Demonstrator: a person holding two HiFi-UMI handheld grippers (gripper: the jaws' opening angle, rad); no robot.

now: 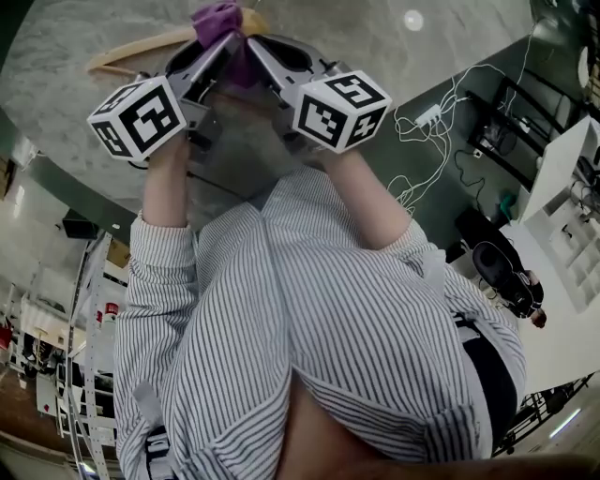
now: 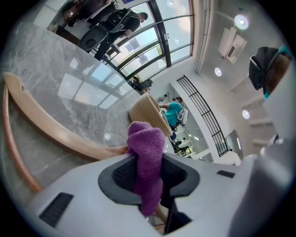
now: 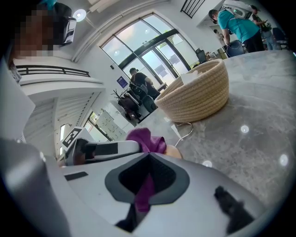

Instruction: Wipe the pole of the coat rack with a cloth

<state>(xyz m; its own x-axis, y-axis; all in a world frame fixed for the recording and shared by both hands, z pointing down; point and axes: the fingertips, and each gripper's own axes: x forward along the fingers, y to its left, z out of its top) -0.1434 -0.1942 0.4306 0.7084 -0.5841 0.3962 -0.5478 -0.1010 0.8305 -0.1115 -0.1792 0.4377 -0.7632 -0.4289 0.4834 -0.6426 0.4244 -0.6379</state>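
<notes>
The purple cloth point(image 1: 218, 21) is bunching up over the middle of a wooden hanger point(image 1: 141, 52), out at arm's length ahead of you, and you are gripping it from both sides at once. Your left gripper point(image 1: 223, 49) is closing its fingers on a fold of the cloth, which is running down between the dark pads in the left gripper view point(image 2: 147, 157). Your right gripper point(image 1: 255, 47) is pinching a thinner strip of the same cloth, which is hanging down through its fingers in the right gripper view point(image 3: 145, 185). The two sets of fingertips are meeting almost nose to nose at the cloth, forming a narrow V. The hanger's long arm is sweeping out to your left over the grey marble desk point(image 1: 75, 122); whether it is resting on the desk cannot be told. Its wire hook point(image 3: 186, 133) is pointing toward a woven basket point(image 3: 196, 95), which is standing on the desk just beyond.
</notes>
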